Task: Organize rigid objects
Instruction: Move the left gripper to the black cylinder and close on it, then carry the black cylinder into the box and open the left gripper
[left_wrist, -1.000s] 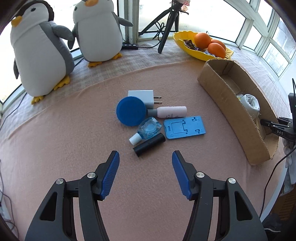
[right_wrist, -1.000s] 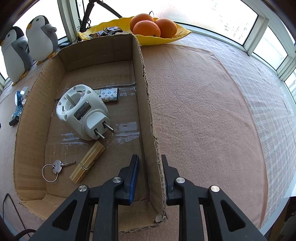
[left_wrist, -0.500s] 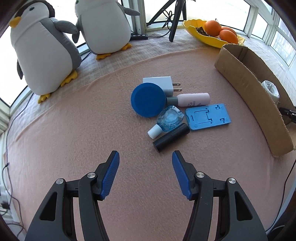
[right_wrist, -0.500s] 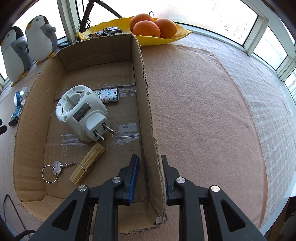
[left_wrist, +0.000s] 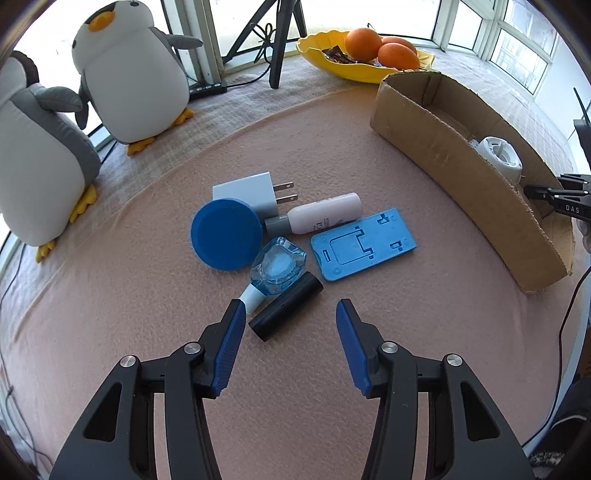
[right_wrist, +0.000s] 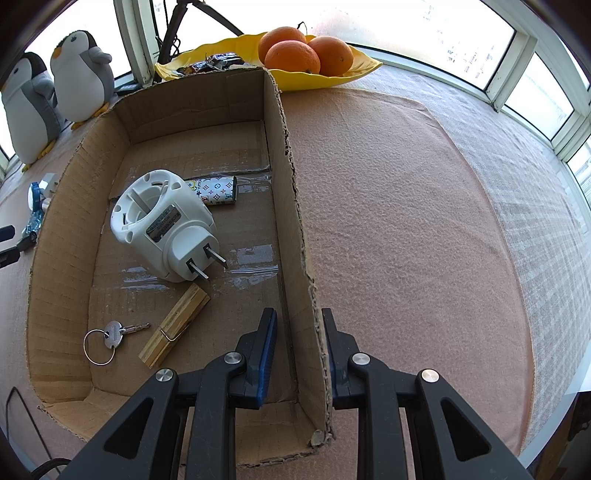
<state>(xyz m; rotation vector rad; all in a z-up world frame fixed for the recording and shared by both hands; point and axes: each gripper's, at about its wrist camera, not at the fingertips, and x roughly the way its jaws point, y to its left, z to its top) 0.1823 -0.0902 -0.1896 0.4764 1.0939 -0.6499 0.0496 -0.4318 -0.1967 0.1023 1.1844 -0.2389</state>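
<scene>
Sunlit windows are ringing a tabletop (left_wrist: 110, 302) draped in a pink cloth, where a small heap of loose things is waiting. Nearest the left gripper (left_wrist: 290, 325) is lying a black tube (left_wrist: 286, 312), its long axis running on a slant from near-left to far-right; its near end is sitting between the jaws, close to the left one, untouched. Those jaws are closing, with nothing yet pressed. Touching the tube's far side is a blue glass bottle (left_wrist: 277, 267) whose white cap is reaching almost to the left jaw, so the squeeze is likely needing care to catch the tube alone. Beyond are lying a blue round lid (left_wrist: 226, 234), a white charger (left_wrist: 249, 194), a pale bottle (left_wrist: 325, 213) and a blue phone stand (left_wrist: 364, 245). Well off to the right, the right gripper (right_wrist: 299, 345) is clamping the wall of the cardboard box (right_wrist: 291, 206), steadying it; inside are resting a white plug adapter (right_wrist: 166, 229), a clothespin (right_wrist: 173, 326) and a key (right_wrist: 112, 332).
</scene>
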